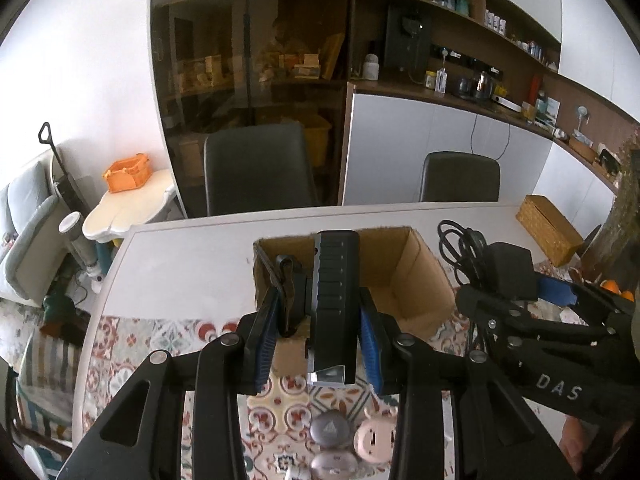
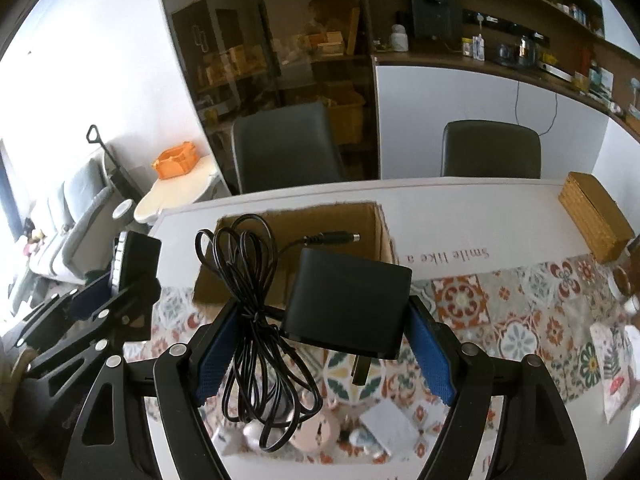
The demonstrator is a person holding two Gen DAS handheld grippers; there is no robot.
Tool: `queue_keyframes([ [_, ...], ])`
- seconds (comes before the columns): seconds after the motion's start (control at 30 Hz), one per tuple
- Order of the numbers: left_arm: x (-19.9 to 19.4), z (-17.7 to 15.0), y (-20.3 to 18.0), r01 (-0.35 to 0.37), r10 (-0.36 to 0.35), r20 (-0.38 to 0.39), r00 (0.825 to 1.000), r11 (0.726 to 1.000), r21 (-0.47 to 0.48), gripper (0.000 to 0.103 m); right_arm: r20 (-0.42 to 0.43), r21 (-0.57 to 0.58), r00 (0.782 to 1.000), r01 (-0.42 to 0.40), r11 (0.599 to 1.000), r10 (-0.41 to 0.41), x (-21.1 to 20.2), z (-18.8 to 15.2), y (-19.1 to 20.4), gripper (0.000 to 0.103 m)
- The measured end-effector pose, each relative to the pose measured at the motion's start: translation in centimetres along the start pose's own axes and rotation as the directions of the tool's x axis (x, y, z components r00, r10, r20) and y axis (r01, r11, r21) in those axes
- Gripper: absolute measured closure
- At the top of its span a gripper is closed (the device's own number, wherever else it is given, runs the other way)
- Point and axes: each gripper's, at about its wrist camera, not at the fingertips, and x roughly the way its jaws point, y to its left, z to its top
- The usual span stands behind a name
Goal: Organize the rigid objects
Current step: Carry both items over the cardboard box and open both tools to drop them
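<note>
Cardboard box [image 1: 404, 280] floor behind gripped flashlight [image 1: 334, 308]

Two grippers are in view, the left gripper [image 1: 318, 320] and the right gripper [image 2: 324, 344]. One cardboard box [image 2: 332, 220] sits on the tabletop [image 1: 180, 264], and one woven box [image 2: 592, 208]. There is one black power adapter [image 2: 348, 304] with one coiled cable [image 2: 248, 280], and one black ribbed device [image 1: 336, 292]. Two dark chairs [image 2: 284, 140] stand behind. One orange crate [image 1: 126, 172].
</note>
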Motion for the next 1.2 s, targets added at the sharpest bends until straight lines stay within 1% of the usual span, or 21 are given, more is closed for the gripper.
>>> queue_keyframes([
  [0.13,2.0,1.6,0.1,-0.004,0.004,-0.03,1.0,1.0,0.006,0.066,-0.03,0.008,0.999,-0.015,1.0,0.015,1.9,2.4,-0.2,0.024],
  [0.27,4.6,2.7,0.3,-0.021,0.021,-0.081,0.996,1.0,0.005,0.066,-0.097,0.019,0.995,-0.009,1.0,0.011,5.2,4.4,-0.9,0.024],
  [0.47,8.3,3.5,0.7,-0.021,0.02,-0.152,0.988,1.0,-0.009,0.066,-0.152,-0.018,0.988,0.037,0.999,-0.039,9.4,6.0,-0.8,0.024],
  [0.57,10.1,3.5,1.0,-0.009,0.003,-0.195,0.981,1.0,-0.026,0.065,-0.169,-0.032,0.984,0.052,0.998,-0.057,10.8,6.2,-0.7,0.024],
  [0.63,11.0,3.5,1.1,-0.013,0.008,-0.217,0.976,1.0,-0.022,0.064,-0.178,-0.046,0.982,0.05,0.998,-0.057,11.6,6.4,-0.5,0.024],
  [0.7,12.0,3.3,1.3,-0.014,0.008,-0.24,0.971,1.0,-0.024,0.062,-0.181,-0.07,0.98,0.071,0.995,-0.082,12.2,6.6,-0.3,0.024],
  [0.8,13.0,3.0,1.8,-0.02,0.009,-0.26,0.966,0.999,-0.039,0.057,-0.188,-0.086,0.979,0.067,0.994,-0.083,12.9,6.7,-0.1,0.024],
  [0.83,13.0,2.9,2.0,-0.031,0.018,-0.258,0.966,0.999,-0.045,0.053,-0.191,-0.087,0.978,0.067,0.994,-0.082,13.1,6.7,-0.2,0.024],
  [0.87,12.9,2.8,2.2,-0.053,0.038,-0.256,0.966,0.997,-0.053,0.044,-0.195,-0.084,0.977,0.066,0.994,-0.081,13.3,6.7,-0.3,0.024],
  [0.97,12.1,2.5,2.7,-0.075,0.06,-0.229,0.972,0.996,-0.057,0.033,-0.206,-0.085,0.976,0.055,0.995,-0.072,13.9,6.5,-0.1,0.024],
  [1.0,11.8,2.4,2.8,-0.093,0.08,-0.224,0.971,0.995,-0.048,0.031,-0.213,-0.082,0.975,0.049,0.995,-0.066,14.2,6.6,0.0,0.024],
  [1.07,11.0,2.0,3.1,-0.153,0.144,-0.204,0.968,0.988,-0.031,0.023,-0.226,-0.072,0.973,0.037,0.997,-0.052,14.7,6.4,0.2,0.023],
  [1.1,10.6,1.8,3.3,-0.178,0.169,-0.189,0.967,0.984,-0.029,0.021,-0.232,-0.077,0.971,0.035,0.996,-0.052,14.9,6.3,0.4,0.023],
  [1.13,10.2,1.6,3.4,-0.2,0.192,-0.176,0.965,0.979,-0.029,0.016,-0.233,-0.085,0.971,0.044,0.995,-0.063,14.9,6.2,0.5,0.02],
  [1.17,9.8,1.3,3.6,-0.215,0.207,-0.167,0.964,0.976,-0.03,0.014,-0.217,-0.094,0.973,0.061,0.994,-0.081,14.7,6.0,0.8,0.017],
  [1.2,9.5,1.0,3.7,-0.214,0.206,-0.161,0.965,0.976,-0.033,0.014,-0.201,-0.097,0.976,0.068,0.993,-0.087,14.4,5.9,1.0,0.011],
])
